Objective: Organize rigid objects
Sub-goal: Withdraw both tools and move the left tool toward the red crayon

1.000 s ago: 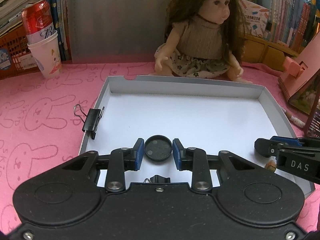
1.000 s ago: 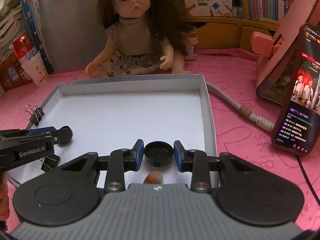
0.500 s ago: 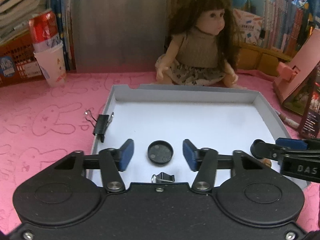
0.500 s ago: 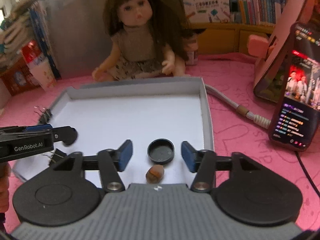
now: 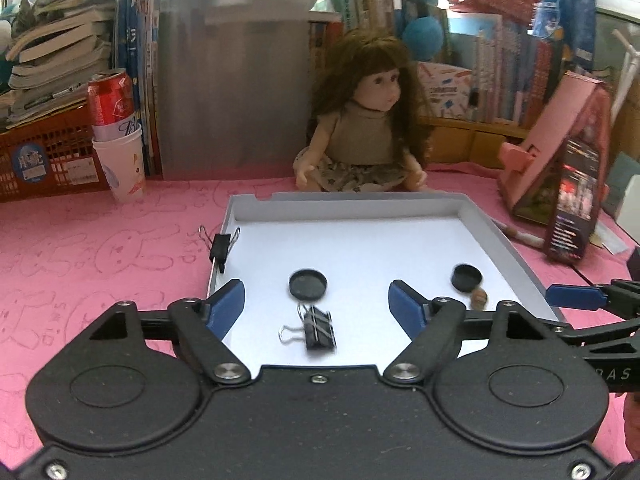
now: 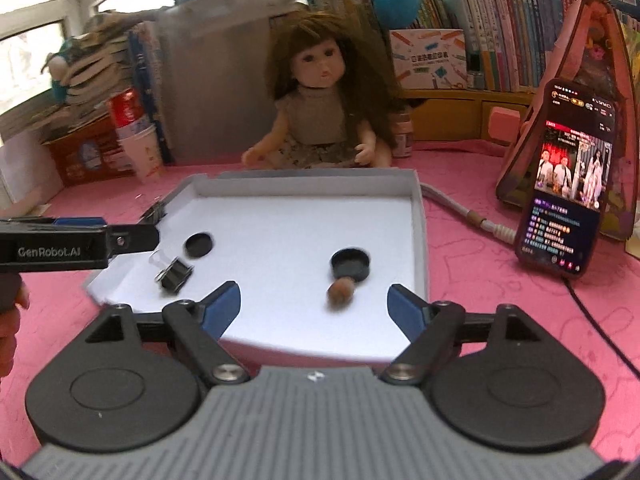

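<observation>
A white shallow tray [image 5: 500,240] lies on the pink table. In it are two black round caps: one on the left [image 5: 307,279], also in the right wrist view [image 6: 198,244], and one on the right [image 5: 466,276], also in the right wrist view [image 6: 351,264]. A black binder clip [image 5: 318,331] and a small brown nut [image 5: 479,299] lie in the tray too. Another binder clip [image 5: 221,246] is clipped on the tray's left wall. My left gripper [image 5: 318,306] is open and empty above the tray's near edge. My right gripper [image 6: 314,306] is open and empty, raised over the near right part of the tray.
A doll [image 5: 368,120] sits behind the tray. A paper cup with a red can [image 5: 118,152] stands far left by an orange crate. A phone [image 6: 566,196] leans on a pink stand at right, with a cable [image 6: 472,216] beside the tray. Books fill the back.
Both grippers opened, let go of the black caps and pulled back and up. The caps now lie in the tray.
</observation>
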`<move>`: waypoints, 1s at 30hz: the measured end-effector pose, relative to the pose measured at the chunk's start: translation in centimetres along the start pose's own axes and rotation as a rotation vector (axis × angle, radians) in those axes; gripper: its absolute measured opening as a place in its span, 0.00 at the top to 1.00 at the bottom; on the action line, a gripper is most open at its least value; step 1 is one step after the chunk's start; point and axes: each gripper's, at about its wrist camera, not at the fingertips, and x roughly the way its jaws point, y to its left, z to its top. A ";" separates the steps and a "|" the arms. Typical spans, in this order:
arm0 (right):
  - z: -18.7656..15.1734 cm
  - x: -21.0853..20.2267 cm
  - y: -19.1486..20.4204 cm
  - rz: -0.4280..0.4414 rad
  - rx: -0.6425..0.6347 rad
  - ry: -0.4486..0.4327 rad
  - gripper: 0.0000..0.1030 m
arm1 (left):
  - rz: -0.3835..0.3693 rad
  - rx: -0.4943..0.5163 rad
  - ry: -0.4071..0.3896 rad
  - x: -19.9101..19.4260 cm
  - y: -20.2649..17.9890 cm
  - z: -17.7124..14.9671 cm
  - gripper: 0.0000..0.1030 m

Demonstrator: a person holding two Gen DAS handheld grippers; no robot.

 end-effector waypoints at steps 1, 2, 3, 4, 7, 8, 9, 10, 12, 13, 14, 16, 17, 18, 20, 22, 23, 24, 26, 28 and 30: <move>-0.3 -0.4 0.2 0.006 -0.002 -0.006 0.14 | -0.003 0.002 -0.001 -0.4 0.0 -0.4 0.23; -0.7 -0.8 0.3 0.012 -0.004 -0.013 0.13 | -0.003 0.001 -0.003 -0.8 0.0 -0.8 0.23; -1.1 -1.2 0.5 0.017 -0.006 -0.019 0.13 | -0.005 0.000 -0.002 -1.2 0.0 -1.3 0.23; -1.4 -1.6 0.7 0.021 -0.010 -0.025 0.13 | -0.009 0.001 0.000 -1.5 0.0 -1.7 0.23; -2.4 -2.6 1.1 0.029 -0.020 -0.047 0.12 | -0.023 -0.009 0.000 -2.7 0.0 -3.0 0.23; -2.7 -2.9 1.3 0.030 -0.025 -0.054 0.12 | -0.026 -0.013 -0.004 -3.0 0.1 -3.4 0.23; -3.0 -3.2 1.5 0.031 -0.035 -0.060 0.11 | -0.029 -0.017 -0.009 -3.4 0.0 -3.7 0.23; -3.2 -3.5 1.8 0.031 -0.046 -0.067 0.11 | -0.031 -0.020 -0.014 -3.8 0.1 -4.1 0.22; -3.8 -4.1 2.3 0.033 -0.068 -0.081 0.10 | -0.036 -0.017 -0.022 -4.5 -0.1 -4.6 0.22; -4.0 -4.5 2.5 0.036 -0.078 -0.088 0.10 | -0.039 -0.013 -0.024 -4.8 -0.1 -4.9 0.22; -4.3 -4.8 2.7 0.042 -0.088 -0.095 0.09 | -0.041 -0.009 -0.026 -5.1 -0.2 -5.2 0.22; -4.8 -5.4 3.0 0.056 -0.106 -0.104 0.07 | -0.041 0.002 -0.033 -5.7 -0.4 -5.7 0.21; -5.1 -5.7 3.3 0.065 -0.117 -0.105 0.07 | -0.041 0.007 -0.034 -6.0 -0.6 -5.9 0.21; -5.3 -6.0 3.5 0.071 -0.127 -0.108 0.07 | -0.043 0.011 -0.033 -6.2 -0.7 -6.2 0.21; -5.9 -6.5 3.9 0.074 -0.147 -0.115 0.07 | -0.049 0.019 -0.032 -6.6 -0.9 -6.6 0.21; -6.4 -7.0 4.3 0.071 -0.167 -0.122 0.06 | -0.054 0.025 -0.034 -7.1 -1.0 -7.0 0.21; -6.7 -7.2 4.5 0.070 -0.174 -0.126 0.06 | -0.055 0.027 -0.033 -7.3 -1.1 -7.3 0.21; -6.9 -7.4 4.6 0.068 -0.180 -0.129 0.05 | -0.055 0.028 -0.032 -7.5 -1.1 -7.5 0.21; -7.4 -7.7 4.7 0.067 -0.188 -0.131 0.05 | -0.055 0.028 -0.032 -7.8 -1.1 -7.9 0.21; -7.8 -7.9 4.8 0.065 -0.193 -0.132 0.05 | -0.052 0.028 -0.031 -8.1 -1.2 -8.4 0.20; -8.3 -7.9 4.9 0.075 -0.198 -0.130 0.04 | -0.048 0.027 -0.032 -8.3 -1.1 -8.8 0.20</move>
